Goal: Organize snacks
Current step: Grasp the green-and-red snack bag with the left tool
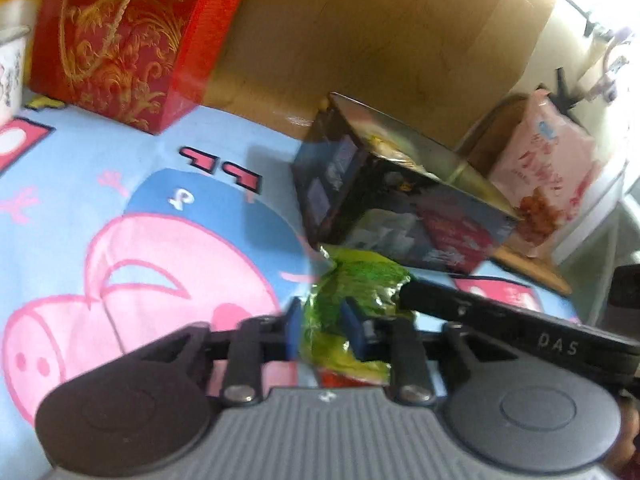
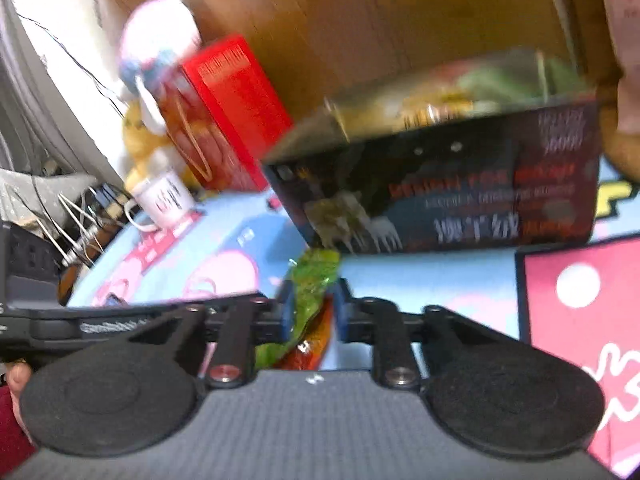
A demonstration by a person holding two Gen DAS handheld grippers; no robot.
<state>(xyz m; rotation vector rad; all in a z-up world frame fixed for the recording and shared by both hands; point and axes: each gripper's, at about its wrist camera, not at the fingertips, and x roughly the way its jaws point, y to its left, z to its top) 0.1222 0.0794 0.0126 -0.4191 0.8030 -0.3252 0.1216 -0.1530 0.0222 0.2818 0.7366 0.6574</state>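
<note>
Crinkly green foil packet (image 1: 352, 300) between jaws

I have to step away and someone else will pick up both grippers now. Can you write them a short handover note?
Left gripper: shut on the green snack packet.
Right gripper: shut on the same packet, from the other side.
The packet is held just in front of the dark open box, which sits on the cartoon mat and already seems to hold snacks. A pink snack bag stands behind it.
Done: packet picked up.
Left: probably place it in the box, then handle the pink bag.
</note>
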